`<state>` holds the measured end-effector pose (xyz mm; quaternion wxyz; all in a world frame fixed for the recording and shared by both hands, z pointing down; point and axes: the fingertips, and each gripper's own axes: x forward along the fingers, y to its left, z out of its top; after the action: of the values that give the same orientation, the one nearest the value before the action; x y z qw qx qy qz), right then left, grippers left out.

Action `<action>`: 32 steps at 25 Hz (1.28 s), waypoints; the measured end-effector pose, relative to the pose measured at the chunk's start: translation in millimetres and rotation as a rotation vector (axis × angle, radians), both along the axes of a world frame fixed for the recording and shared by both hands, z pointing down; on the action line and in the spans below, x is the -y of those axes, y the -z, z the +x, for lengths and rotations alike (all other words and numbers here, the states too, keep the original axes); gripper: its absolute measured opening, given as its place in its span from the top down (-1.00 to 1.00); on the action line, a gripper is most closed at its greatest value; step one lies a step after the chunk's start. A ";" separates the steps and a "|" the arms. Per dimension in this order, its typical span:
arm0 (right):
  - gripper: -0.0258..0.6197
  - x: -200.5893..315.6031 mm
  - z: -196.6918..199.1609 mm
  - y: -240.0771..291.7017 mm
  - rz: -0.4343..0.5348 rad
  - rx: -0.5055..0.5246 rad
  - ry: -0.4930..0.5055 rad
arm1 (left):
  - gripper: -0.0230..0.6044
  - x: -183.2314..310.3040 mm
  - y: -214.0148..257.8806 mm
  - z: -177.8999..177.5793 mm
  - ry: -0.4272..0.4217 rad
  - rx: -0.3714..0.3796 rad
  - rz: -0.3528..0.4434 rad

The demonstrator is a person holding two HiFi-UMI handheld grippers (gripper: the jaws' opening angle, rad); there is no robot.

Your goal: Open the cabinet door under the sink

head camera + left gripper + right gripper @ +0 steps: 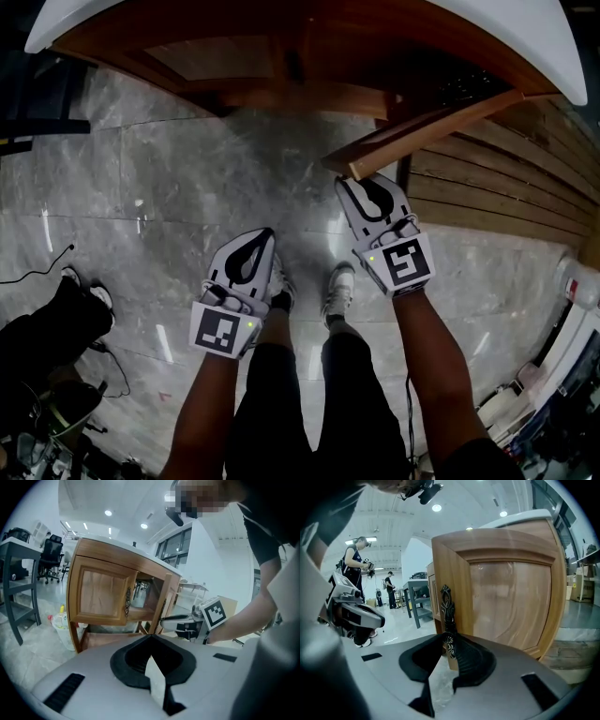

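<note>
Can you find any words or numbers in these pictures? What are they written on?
No words or numbers can be read anywhere.
Left tongs, left marker cube: only black-and-white squares, no letters.
Right tongs, right marker cube: the same, a pattern only.

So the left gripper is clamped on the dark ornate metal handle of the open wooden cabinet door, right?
Not quite: it's the right gripper clamped on the dark ornate metal handle of the open wooden cabinet door, as the right gripper view shows. The left gripper holds nothing.
</note>
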<state>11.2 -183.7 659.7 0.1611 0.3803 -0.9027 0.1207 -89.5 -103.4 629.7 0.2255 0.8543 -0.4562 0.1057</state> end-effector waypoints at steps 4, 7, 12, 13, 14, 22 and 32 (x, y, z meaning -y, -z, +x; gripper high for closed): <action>0.64 -8.8 4.9 5.5 0.030 0.015 0.045 | 0.87 -4.4 -1.2 12.5 0.001 0.001 0.007; 0.63 -15.9 9.7 6.6 0.041 0.014 0.080 | 0.87 -6.8 -2.6 21.7 0.003 0.001 0.011; 0.64 -29.7 20.8 8.3 0.044 0.022 0.118 | 0.87 -13.4 -0.6 31.7 0.003 0.009 0.021; 0.63 -31.9 23.0 9.4 0.042 0.032 0.119 | 0.87 -14.4 -0.2 32.7 0.003 0.014 0.025; 0.63 -34.1 26.1 10.5 0.040 0.041 0.120 | 0.87 -15.1 0.0 34.6 0.004 0.017 0.029; 0.63 -53.0 45.1 7.2 0.071 -0.035 0.209 | 0.87 -23.7 2.9 52.7 0.015 0.021 0.032; 0.63 -73.4 75.5 3.5 0.068 -0.086 0.287 | 0.87 -33.6 14.0 78.7 0.018 0.027 0.046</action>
<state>86.7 -110.3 656.2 0.2021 0.2574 -0.9436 0.0495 -10.7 -69.8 615.7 0.2005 0.8536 -0.4692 0.1047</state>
